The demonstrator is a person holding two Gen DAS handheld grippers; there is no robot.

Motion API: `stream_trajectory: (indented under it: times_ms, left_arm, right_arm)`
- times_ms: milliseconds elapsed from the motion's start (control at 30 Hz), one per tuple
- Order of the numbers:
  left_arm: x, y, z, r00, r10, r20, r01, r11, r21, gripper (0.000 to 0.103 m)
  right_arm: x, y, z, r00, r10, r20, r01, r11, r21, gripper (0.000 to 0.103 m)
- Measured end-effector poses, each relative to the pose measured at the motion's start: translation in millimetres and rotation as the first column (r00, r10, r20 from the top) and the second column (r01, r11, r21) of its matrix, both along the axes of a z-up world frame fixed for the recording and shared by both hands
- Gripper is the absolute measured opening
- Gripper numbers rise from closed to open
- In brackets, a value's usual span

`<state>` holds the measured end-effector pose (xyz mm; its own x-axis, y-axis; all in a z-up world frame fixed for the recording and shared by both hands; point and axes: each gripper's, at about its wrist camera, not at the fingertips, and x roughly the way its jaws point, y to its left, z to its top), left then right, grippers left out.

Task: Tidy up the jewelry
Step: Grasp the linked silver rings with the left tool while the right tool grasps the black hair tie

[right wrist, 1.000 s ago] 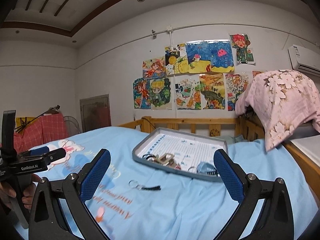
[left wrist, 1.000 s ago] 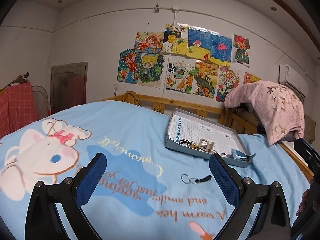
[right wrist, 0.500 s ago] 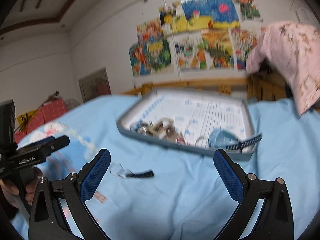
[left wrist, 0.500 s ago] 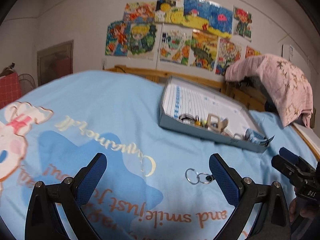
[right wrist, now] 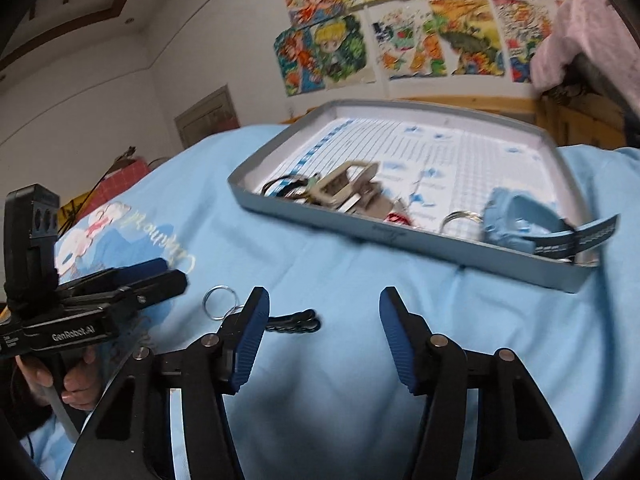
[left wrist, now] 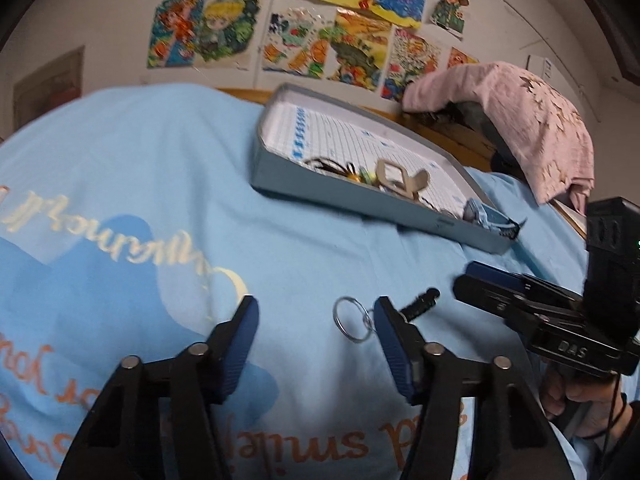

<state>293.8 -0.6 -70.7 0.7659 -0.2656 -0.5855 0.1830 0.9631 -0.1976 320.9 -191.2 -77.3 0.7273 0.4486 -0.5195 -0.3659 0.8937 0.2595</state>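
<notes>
Both grippers, left (left wrist: 314, 314) and right (right wrist: 322, 306), hang open and empty over the bedsheet (left wrist: 160, 184). The keyring (left wrist: 352, 320) lies on the sheet just before the tray (left wrist: 360, 208), off-centre to both. A clean pick likely needs the fingers centred astride its black strap (right wrist: 294, 325), low against the sheet.

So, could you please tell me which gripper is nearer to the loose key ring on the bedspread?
Hard to separate; left marginally. The left gripper has the key ring beside its right finger. The right gripper has it just outside its left finger.
</notes>
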Motion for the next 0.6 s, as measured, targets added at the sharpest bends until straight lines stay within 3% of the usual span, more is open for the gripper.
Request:
stream_trajectory:
  times_ms: [233, 333, 433, 500, 600]
  left_arm:
    - [16.8, 1.5, -12.6, 0.995, -0.064, -0.071, 0.059, 0.996, -0.071, 0.039]
    - [21.8, -1.8, -16.2, 0.993, -0.081, -0.087, 0.074, 0.994, -0.075, 0.033]
    - [24.4, -5.0, -19.6, 0.990, -0.091, -0.106, 0.084, 0.994, -0.071, 0.021]
    - [25.0, -5.8, -21.4, 0.989, -0.096, -0.112, 0.088, 0.993, -0.074, 0.015]
    - [25.6, -5.9, -23.3, 0.988, -0.100, -0.120, 0.091, 0.993, -0.076, 0.011]
  right_arm:
    - [14.2, 6.7, -16.2, 0.998, 0.039, -0.056, -0.039, 0.999, 0.018, 0.038]
    - [17.5, 7.1, -19.8, 0.996, 0.046, -0.072, -0.044, 0.999, 0.031, 0.035]
    - [18.2, 10.8, -22.4, 0.995, 0.057, -0.082, -0.055, 0.998, 0.024, 0.035]
    - [19.5, 13.2, -23.6, 0.994, 0.064, -0.091, -0.063, 0.998, 0.018, 0.028]
    - [22.1, 13.5, -25.1, 0.992, 0.072, -0.105, -0.070, 0.997, 0.026, 0.028]
